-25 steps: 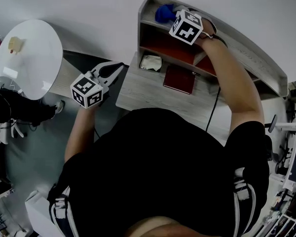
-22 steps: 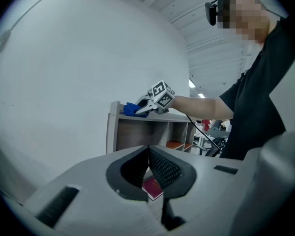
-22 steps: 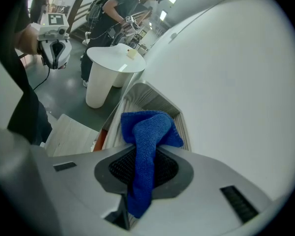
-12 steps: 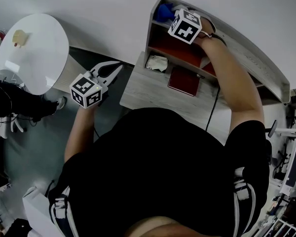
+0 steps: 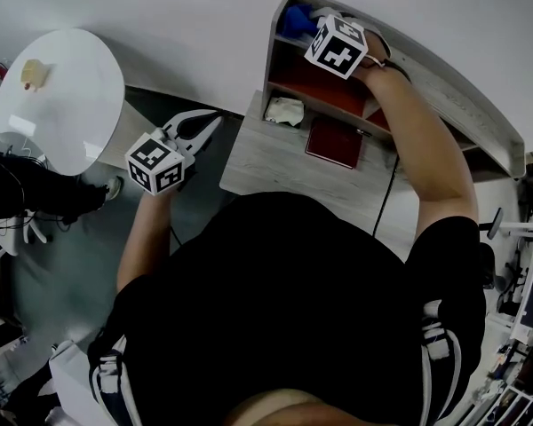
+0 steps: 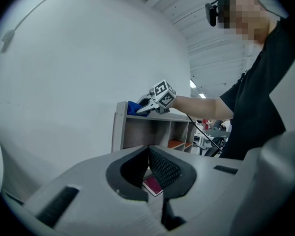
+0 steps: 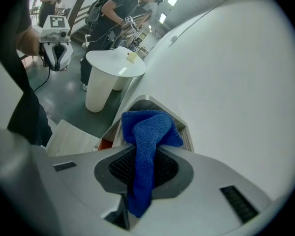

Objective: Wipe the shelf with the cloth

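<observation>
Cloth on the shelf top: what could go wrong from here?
The cloth is pinched by one narrow fold in the right gripper; hard rubbing might pull it free. It is bunched at the shelf top's end, so a further stroke may run off the edge.

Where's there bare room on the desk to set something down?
The desk is bare at its front left, bordered by the red book and the crumpled white wad. Most of the round table too. Crowded: the shelf top's left end, under the blue cloth.
</observation>
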### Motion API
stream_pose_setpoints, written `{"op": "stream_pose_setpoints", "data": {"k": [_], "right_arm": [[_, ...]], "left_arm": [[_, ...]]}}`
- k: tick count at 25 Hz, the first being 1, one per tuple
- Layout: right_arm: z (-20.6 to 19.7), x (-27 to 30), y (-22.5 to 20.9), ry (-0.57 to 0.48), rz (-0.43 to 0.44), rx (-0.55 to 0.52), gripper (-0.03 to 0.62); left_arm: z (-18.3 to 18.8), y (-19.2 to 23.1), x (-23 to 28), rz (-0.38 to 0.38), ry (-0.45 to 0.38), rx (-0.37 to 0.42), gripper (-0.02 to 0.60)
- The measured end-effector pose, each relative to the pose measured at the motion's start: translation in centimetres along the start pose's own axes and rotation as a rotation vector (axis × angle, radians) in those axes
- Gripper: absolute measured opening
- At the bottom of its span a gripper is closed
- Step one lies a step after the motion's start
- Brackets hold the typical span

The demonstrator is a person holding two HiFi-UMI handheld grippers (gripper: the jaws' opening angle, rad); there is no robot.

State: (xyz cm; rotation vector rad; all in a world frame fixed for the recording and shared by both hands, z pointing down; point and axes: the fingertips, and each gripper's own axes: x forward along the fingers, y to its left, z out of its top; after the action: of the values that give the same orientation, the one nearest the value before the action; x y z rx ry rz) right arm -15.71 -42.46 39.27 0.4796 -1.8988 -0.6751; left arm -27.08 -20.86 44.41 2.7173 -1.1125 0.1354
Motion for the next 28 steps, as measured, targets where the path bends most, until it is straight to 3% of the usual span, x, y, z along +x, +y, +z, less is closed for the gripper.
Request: {"op": "stream_pose_setpoints", "data": {"k": [12, 19, 24, 28], "right_arm": [[-0.5, -2.2, 1.3, -0.026, -0.006, 0.062, 0.06], [-1.3, -5.6, 1.7, -0.076, -0.108, 0.094, 0.061], [-2.4, -8.9, 2.3, -0.121, -0.173, 0.167, 0.061], [-3.9, -11.2, 3.2, -0.183, -0.213, 0.318, 0.063]], "left_arm": [[0.5, 0.7, 1.3, -0.077, 0.012, 0.021, 0.017], [0.6, 0.7, 2.9, -0.135, 0.032, 0.029, 0.017], [0.7, -0.1, 4.8, -0.194, 0.047, 0.036, 0.017], [0.8, -1.3, 6.8, -0.242, 0.056, 0.046, 0.017]]}}
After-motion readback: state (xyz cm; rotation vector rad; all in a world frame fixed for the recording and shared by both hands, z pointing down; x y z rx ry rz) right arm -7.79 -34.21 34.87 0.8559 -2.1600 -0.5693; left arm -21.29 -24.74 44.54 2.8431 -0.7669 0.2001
